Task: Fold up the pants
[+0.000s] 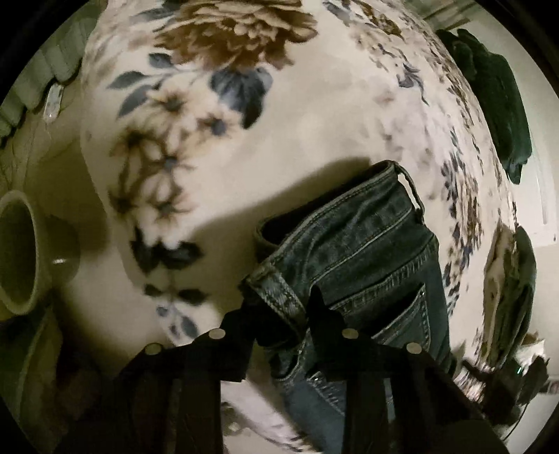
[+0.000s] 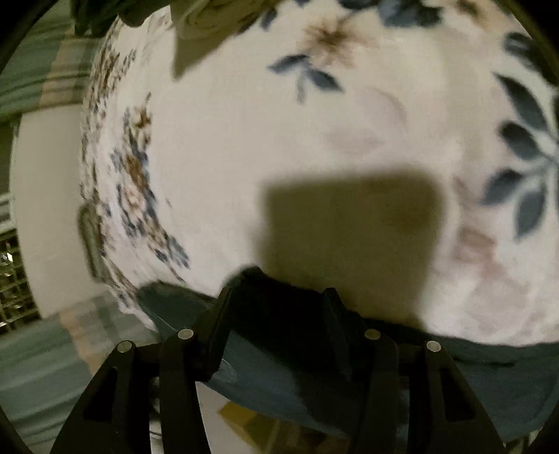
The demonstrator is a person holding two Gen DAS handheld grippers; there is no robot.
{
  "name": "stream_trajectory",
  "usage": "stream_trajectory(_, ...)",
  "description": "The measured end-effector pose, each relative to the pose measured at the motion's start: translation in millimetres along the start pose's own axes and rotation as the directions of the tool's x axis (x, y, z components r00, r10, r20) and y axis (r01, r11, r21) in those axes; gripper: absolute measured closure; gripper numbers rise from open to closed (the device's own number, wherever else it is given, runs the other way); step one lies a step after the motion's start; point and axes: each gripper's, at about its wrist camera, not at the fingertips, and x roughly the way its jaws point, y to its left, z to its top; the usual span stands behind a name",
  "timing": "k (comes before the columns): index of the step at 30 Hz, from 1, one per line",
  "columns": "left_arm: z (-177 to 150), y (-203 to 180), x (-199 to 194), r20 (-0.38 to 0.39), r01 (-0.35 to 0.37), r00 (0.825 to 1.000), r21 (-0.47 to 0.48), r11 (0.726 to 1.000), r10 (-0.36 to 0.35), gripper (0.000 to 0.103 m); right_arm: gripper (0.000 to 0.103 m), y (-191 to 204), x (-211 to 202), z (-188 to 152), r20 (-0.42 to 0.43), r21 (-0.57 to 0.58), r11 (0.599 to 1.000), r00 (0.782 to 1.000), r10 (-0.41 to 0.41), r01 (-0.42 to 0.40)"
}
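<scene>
Dark blue jeans [image 1: 353, 244] hang above a white floral blanket [image 1: 314, 122], waistband and back pocket showing in the left wrist view. My left gripper [image 1: 286, 310] is shut on the jeans' waistband edge and holds it lifted. In the right wrist view my right gripper [image 2: 279, 297] is shut on a dark fold of the jeans [image 2: 314, 401], held above the blanket [image 2: 279, 122]. The denim drapes below and to the right of the fingers. A square shadow falls on the blanket ahead.
A green mug-like pot [image 1: 21, 251] stands at the left beside the bed. Dark green clothes [image 1: 496, 97] lie at the blanket's far right edge. Another garment [image 2: 202, 28] lies at the top of the right view. A grated vent [image 2: 14, 279] is at the left.
</scene>
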Motion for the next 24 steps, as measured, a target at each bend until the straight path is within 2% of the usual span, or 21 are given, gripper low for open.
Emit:
stream_trajectory(2, -0.1, 2.4, -1.9, 0.001, -0.007, 1.000, 0.005, 1.000, 0.007, 0.081, 0.049, 13.0, 10.2, 7.3, -0.030, -0.032, 0.999, 1.000, 0.000, -0.001)
stream_trajectory(4, 0.0, 2.2, -3.4, -0.001, -0.014, 1.000, 0.009, 1.000, 0.014, 0.081, 0.052, 29.0, 28.1, 12.1, -0.075, -0.077, 0.995, 0.995, -0.067, 0.062)
stream_trajectory(5, 0.3, 2.0, -3.5, -0.002, -0.017, 1.000, 0.011, 1.000, 0.017, 0.081, 0.059, 34.3, 33.1, 12.6, -0.087, -0.097, 0.991, 0.991, -0.098, 0.089)
stream_trajectory(6, 0.4, 1.0, -4.0, -0.002, -0.019, 1.000, 0.012, 1.000, 0.019, 0.081, 0.085, 39.6, 37.8, 12.6, -0.091, -0.124, 0.984, 0.986, -0.138, 0.127)
stream_trajectory(7, 0.6, -0.3, -3.9, -0.004, -0.019, 1.000, 0.012, 1.000, 0.019, 0.081, 0.092, 44.2, 39.8, 12.1, -0.079, -0.144, 0.976, 0.982, -0.173, 0.160)
stream_trajectory(8, 1.3, 0.1, -4.1, -0.006, -0.020, 1.000, 0.012, 1.000, 0.020, 0.081, 0.092, 48.0, 38.8, 11.9, -0.058, -0.156, 0.969, 0.977, -0.204, 0.193)
stream_trajectory(10, 1.9, 1.8, -3.5, -0.010, -0.024, 1.000, 0.007, 1.000, 0.024, 0.081, 0.103, 51.5, 31.3, 12.7, -0.013, -0.146, 0.964, 0.974, -0.227, 0.222)
stream_trajectory(11, 2.1, 2.4, -2.0, -0.013, -0.022, 1.000, 0.002, 1.000, 0.022, 0.081, 0.103, 51.4, 21.7, 15.4, 0.062, -0.137, 0.950, 0.959, -0.276, 0.282)
stream_trajectory(12, 2.4, 3.5, -1.5, -0.017, -0.019, 1.000, -0.003, 1.000, 0.019, 0.081, 0.103, 48.5, 15.4, 18.6, 0.098, -0.123, 0.944, 0.950, -0.296, 0.307)
stream_trajectory(15, 3.7, 1.2, -5.7, -0.028, 0.002, 1.000, 0.003, 1.000, -0.002, 0.079, 0.102, 26.6, 0.1, 29.5, 0.052, -0.041, 0.983, 0.983, -0.177, 0.179)
stream_trajectory(16, 3.9, 1.1, -9.0, -0.029, 0.009, 1.000, 0.001, 1.000, -0.009, 0.078, 0.101, 24.8, -5.3, 28.6, 0.049, -0.053, 0.987, 0.987, -0.152, 0.154)
stream_trajectory(17, 3.7, 0.8, -13.7, -0.035, 0.009, 0.999, -0.005, 1.000, -0.009, 0.072, 0.099, 22.4, -11.9, 24.5, 0.051, -0.060, 0.987, 0.988, -0.148, 0.151)
stream_trajectory(18, 2.9, 0.1, -17.6, -0.035, 0.007, 0.999, -0.010, 1.000, -0.007, 0.069, 0.087, 20.5, -16.8, 20.5, 0.051, -0.061, 0.987, 0.988, -0.147, 0.150)
stream_trajectory(19, 2.2, 0.4, -22.4, -0.028, 0.019, 0.999, -0.015, 1.000, -0.019, 0.056, 0.060, 17.0, -24.4, 13.5, 0.053, -0.060, 0.990, 0.991, -0.124, 0.128)
stream_trajectory(20, 1.8, 1.2, -27.2, -0.020, 0.010, 1.000, -0.021, 1.000, -0.010, 0.033, 0.047, 9.1, -35.2, 0.9, 0.068, -0.049, 0.995, 0.995, -0.079, 0.082)
stream_trajectory(21, 2.1, 1.8, -31.3, -0.010, 0.001, 1.000, -0.029, 1.000, -0.002, 0.027, 0.033, -0.4, -45.0, -9.4, 0.088, -0.031, 0.998, 0.995, -0.053, 0.056)
stream_trajectory(24, 6.1, 1.5, -35.7, 0.029, -0.008, 1.000, -0.031, 0.999, 0.009, 0.027, 0.033, -30.3, -65.0, -43.2, 0.111, 0.034, 0.999, 0.994, -0.008, 0.005)
